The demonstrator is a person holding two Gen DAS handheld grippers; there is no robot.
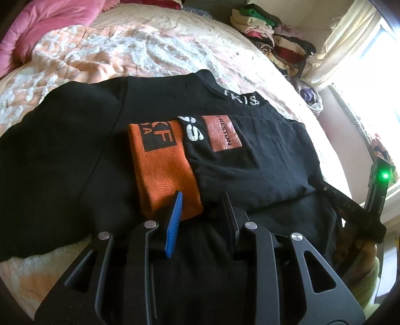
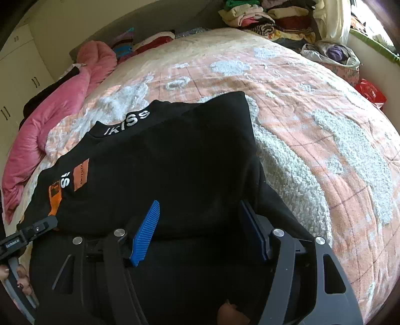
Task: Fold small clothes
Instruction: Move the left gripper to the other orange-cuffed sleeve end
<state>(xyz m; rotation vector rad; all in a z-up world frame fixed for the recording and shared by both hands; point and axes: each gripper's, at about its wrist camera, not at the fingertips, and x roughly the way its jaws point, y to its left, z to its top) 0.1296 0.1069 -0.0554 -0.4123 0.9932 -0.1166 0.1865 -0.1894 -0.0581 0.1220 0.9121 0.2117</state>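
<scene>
A black sweatshirt [image 1: 75,140] with white collar lettering lies on the bed, one side folded over its middle. An orange cuff [image 1: 165,170] and an orange patch [image 1: 222,133] show on top. My left gripper [image 1: 201,197] is open low over the near hem, its blue pad at the cuff's end. My right gripper [image 2: 200,207] is open over the sweatshirt's [image 2: 175,160] near right part, jaws wide, nothing between them. The other gripper shows at each view's edge, the right one [image 1: 375,195] and the left one [image 2: 32,232].
The bed has a peach and white quilt [image 2: 312,125]. A pink blanket [image 2: 50,125] lies at the far left. Piles of folded clothes [image 2: 270,20] sit beyond the bed by a curtained window [image 1: 362,62]. White cabinets [image 2: 22,62] stand at the left.
</scene>
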